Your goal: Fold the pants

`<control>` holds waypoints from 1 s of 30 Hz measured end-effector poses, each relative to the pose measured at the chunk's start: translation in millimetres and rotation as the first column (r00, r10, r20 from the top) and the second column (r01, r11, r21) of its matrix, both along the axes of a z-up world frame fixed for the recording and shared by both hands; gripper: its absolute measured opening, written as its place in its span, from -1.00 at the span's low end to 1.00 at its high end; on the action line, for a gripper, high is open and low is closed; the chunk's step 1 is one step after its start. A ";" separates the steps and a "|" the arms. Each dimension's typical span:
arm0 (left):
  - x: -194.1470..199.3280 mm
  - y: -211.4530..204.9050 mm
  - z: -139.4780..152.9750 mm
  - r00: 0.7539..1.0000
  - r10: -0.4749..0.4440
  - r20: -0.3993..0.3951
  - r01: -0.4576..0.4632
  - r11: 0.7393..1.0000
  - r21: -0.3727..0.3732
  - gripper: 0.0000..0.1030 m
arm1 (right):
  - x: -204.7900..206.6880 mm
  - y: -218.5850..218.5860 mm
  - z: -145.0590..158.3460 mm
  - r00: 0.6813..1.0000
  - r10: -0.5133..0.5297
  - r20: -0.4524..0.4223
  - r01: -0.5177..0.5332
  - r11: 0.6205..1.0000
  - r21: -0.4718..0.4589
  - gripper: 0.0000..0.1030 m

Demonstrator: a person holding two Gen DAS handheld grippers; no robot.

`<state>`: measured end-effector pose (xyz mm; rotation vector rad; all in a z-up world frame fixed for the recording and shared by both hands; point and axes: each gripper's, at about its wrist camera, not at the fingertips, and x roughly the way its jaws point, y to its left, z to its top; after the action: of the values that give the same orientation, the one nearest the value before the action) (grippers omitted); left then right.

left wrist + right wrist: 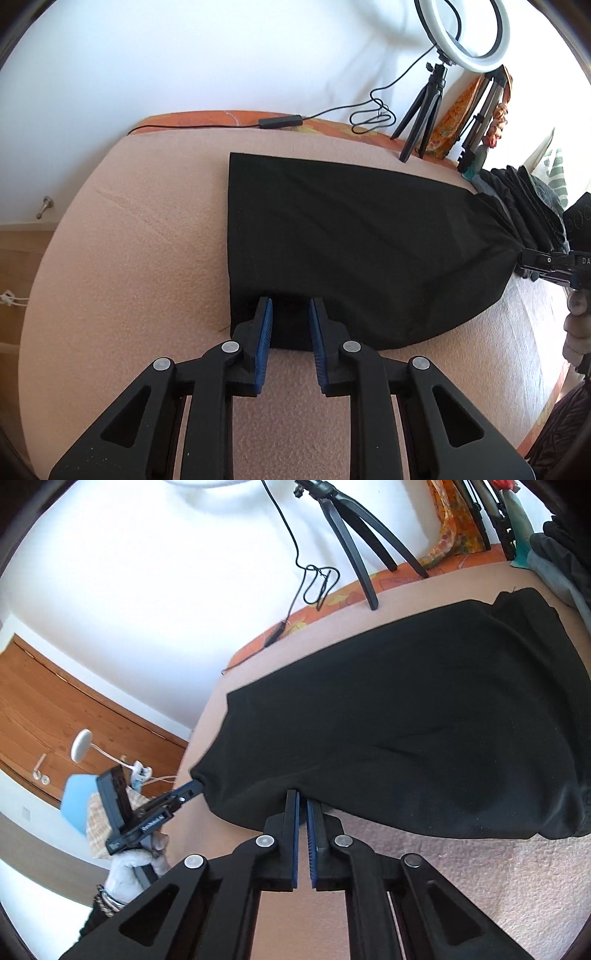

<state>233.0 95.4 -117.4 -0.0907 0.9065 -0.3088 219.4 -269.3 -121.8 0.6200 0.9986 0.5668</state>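
Observation:
Black pants (pixel 351 240) lie folded lengthwise on a pink blanket (pixel 140 236). My left gripper (pixel 290 306) straddles the near left edge of the pants with jaws apart; the right wrist view shows it (pixel 197 785) pinching that corner. My right gripper (pixel 301 799) is shut on the pants' (pixel 424 716) near edge, pulling the cloth taut. In the left wrist view the right gripper (pixel 524 258) holds the bunched right end of the pants.
A ring light on a tripod (pixel 424 110) with its cable (pixel 280 121) stands at the back of the bed. A pile of dark clothes (pixel 528 199) lies at the right. A wooden cabinet (pixel 55 709) stands to the left.

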 end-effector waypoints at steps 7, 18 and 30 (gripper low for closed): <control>-1.7 15.0 7.7 0.999 0.042 0.023 -0.041 0.999 -0.015 -0.64 | -12.8 12.5 -6.0 0.998 0.036 -0.044 -0.040 0.995 -0.089 -0.27; -5.9 25.6 0.0 0.999 0.053 0.000 -0.053 0.998 -0.023 -0.64 | -4.8 56.8 -40.0 0.999 0.036 -0.020 -0.039 0.986 -0.165 0.05; -6.3 24.1 9.9 0.996 0.072 0.048 -0.073 0.997 0.029 -0.64 | 17.6 44.7 -37.3 0.964 -0.007 -0.266 0.083 0.958 0.275 -0.93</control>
<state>226.7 119.5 -107.5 -0.0869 0.8587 -0.2286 237.0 -224.6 -159.2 0.9926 1.1581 0.6029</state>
